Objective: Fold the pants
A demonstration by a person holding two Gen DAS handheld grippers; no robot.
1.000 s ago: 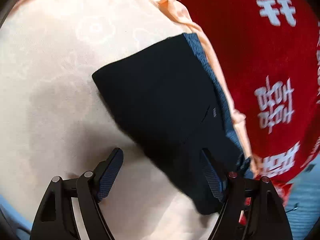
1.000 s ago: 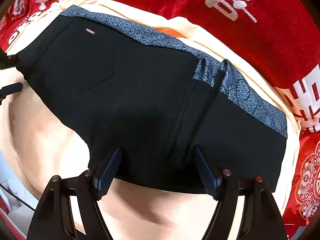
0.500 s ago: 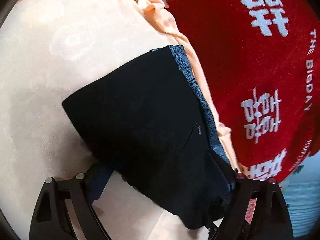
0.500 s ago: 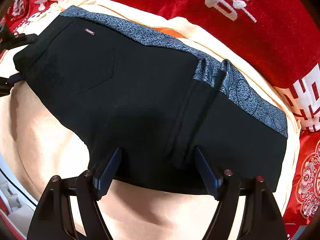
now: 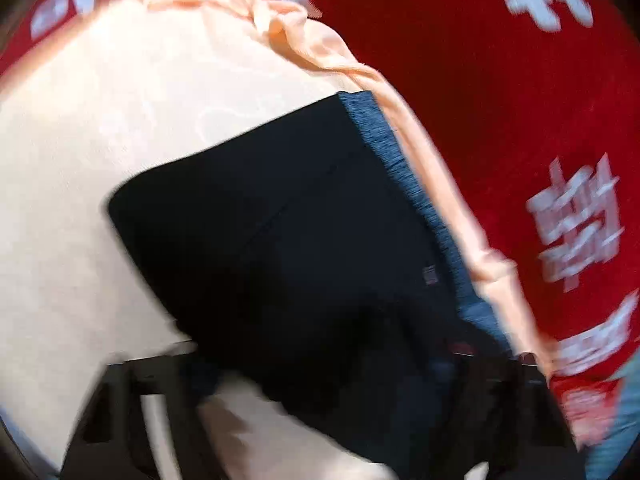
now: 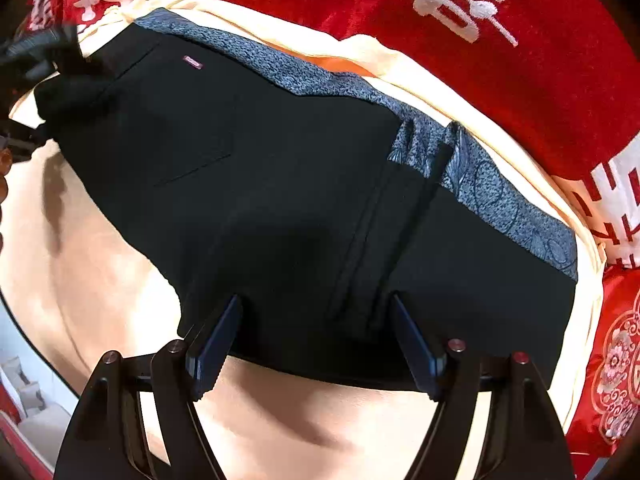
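1. The black pants [image 6: 304,184] are lying folded on a peach cloth [image 6: 92,280], which is spread over a red blanket [image 6: 500,60] with white characters.
2. The right gripper [image 6: 316,340] is standing wide open; its two blue-padded fingers [image 6: 214,344] are sitting apart at the near hem of the pants, with a raised fold of fabric running up between them, and they are not pinching anything.
3. The patterned grey waistband [image 6: 500,196] is running along the far edge of the pants, beyond the right gripper and off to its right.
4. The left gripper [image 5: 320,380] is looking blurred; the near corner of the pants [image 5: 280,240] is draping over the space between its fingers, and I cannot tell whether it is gripping the fabric or how far it is open.
5. In the right wrist view, the left gripper [image 6: 44,60] is showing at the far left, touching the end of the pants there.
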